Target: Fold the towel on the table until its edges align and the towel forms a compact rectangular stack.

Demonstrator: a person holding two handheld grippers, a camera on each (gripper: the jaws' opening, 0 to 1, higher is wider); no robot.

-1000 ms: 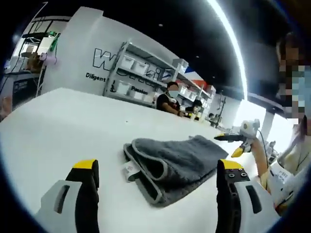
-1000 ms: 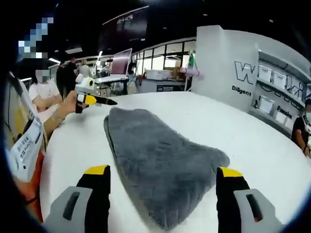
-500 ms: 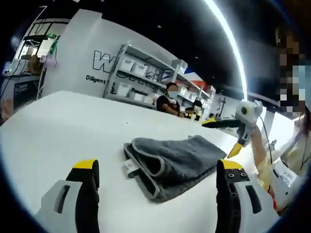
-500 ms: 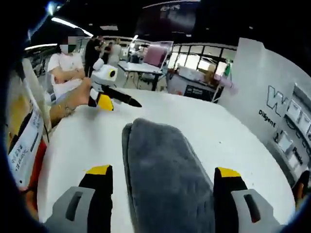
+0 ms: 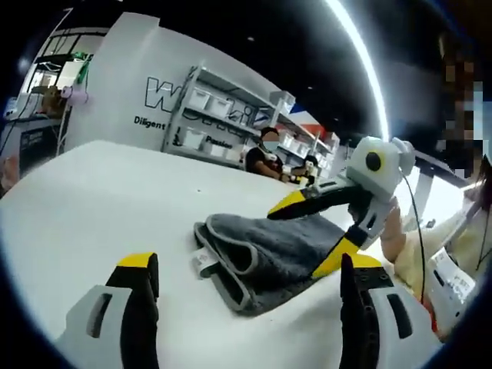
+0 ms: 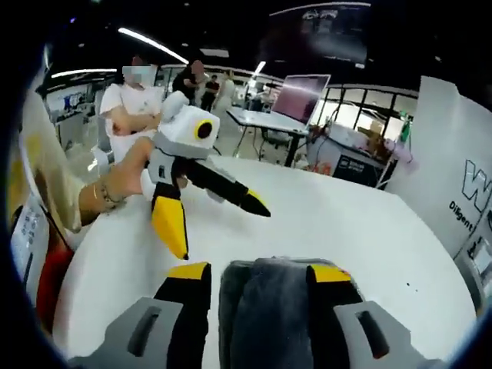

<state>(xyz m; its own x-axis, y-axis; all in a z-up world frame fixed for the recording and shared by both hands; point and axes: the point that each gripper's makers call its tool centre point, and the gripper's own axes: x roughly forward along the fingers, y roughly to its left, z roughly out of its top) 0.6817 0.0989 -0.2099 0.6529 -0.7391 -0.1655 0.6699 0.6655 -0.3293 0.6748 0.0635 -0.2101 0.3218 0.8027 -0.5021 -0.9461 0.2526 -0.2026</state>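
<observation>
In the right gripper view, the right hand-held gripper [image 6: 257,278] has its jaws open around the folded grey fluffy towel [image 6: 270,307]. The left gripper view shows a small white tag [image 5: 201,264] at the towel's 9 o'clock edge on the white surface [image 5: 92,200]. The left hand-held gripper [image 5: 247,269] is open, holding nothing.

"Diligent" — white wall [image 5: 115,92]

The right tongs [image 6: 257,278] point forward with jaws spread apart, also seen from the side in the left gripper view [image 5: 302,239]. The left tongs [image 5: 250,270] stand wide open, gripped by a hand [image 6: 127,183]
</observation>
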